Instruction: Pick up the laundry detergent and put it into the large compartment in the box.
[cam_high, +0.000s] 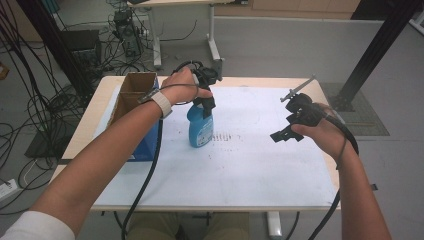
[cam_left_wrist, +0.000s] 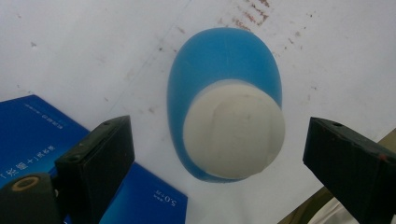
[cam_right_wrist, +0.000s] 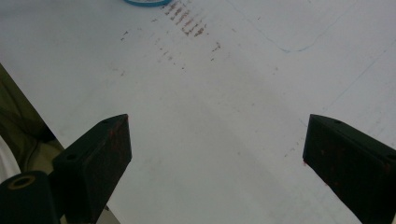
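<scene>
Left gripper (cam_high: 205, 97), upper centre of the high view: poised directly over the blue bottle (cam_high: 200, 127), jaws spread wide with a clear gap on either side of the bottle's white cap (cam_left_wrist: 233, 129), gripping nothing. Left gripper view looks straight down: cap sits centre frame between the two black jaws, blue body around it; the high view instead gives the bottle's side and label, standing upright on the white sheet (cam_high: 250, 165) left of centre. Blue box (cam_left_wrist: 28, 130) fills the lower left of the left gripper view; high view shows it as an open carton (cam_high: 132, 100) just left of the bottle.

Right gripper (cam_high: 295, 120), right of centre in the high view, held above the sheet, well apart from the bottle. Its own view: jaws wide open, empty, over smudged white paper; a sliver of blue bottle base at the top edge
</scene>
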